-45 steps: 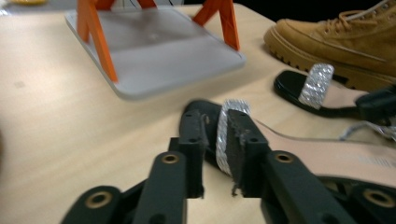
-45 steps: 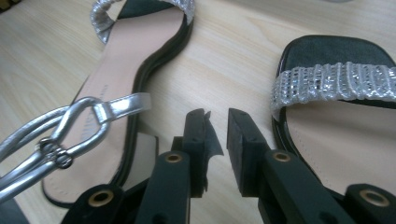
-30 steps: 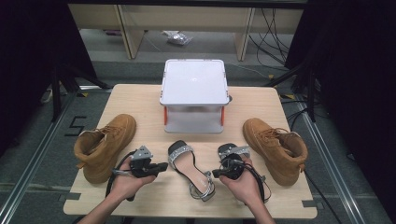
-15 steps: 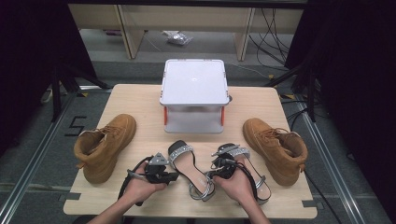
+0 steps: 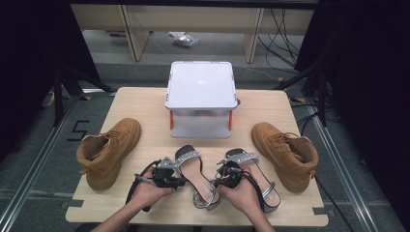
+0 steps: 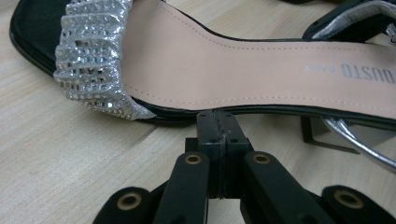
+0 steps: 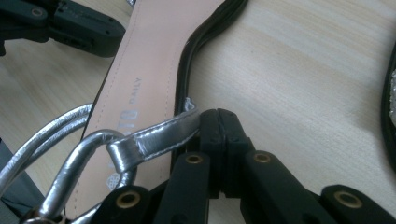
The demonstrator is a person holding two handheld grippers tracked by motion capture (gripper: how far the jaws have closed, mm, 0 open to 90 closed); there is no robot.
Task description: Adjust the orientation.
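Observation:
Two black sandals with silver straps lie side by side at the table's front: the left sandal [image 5: 193, 166] and the right sandal [image 5: 258, 176]. My left gripper [image 5: 183, 181] is shut, and its tips [image 6: 218, 125] rest at the edge of the left sandal's sole [image 6: 243, 70], just behind the glittery toe strap [image 6: 93, 56]. My right gripper [image 5: 217, 180] is shut too, between the two sandals. In the right gripper view its tips [image 7: 218, 120] sit beside the left sandal's silver ankle strap [image 7: 149, 140], with nothing between the jaws. The left gripper [image 7: 70, 23] shows beyond.
A tan boot [image 5: 109, 150] lies at the table's left and another tan boot [image 5: 285, 150] at the right. A white box [image 5: 200, 89] on orange legs stands at the middle back of the wooden table [image 5: 145, 104]. The right sandal's glittery strap [image 7: 390, 107] is close by.
My left hand has moved right and slightly down, bringing its shut gripper up against the left sandal's side. The right hand has stayed put.

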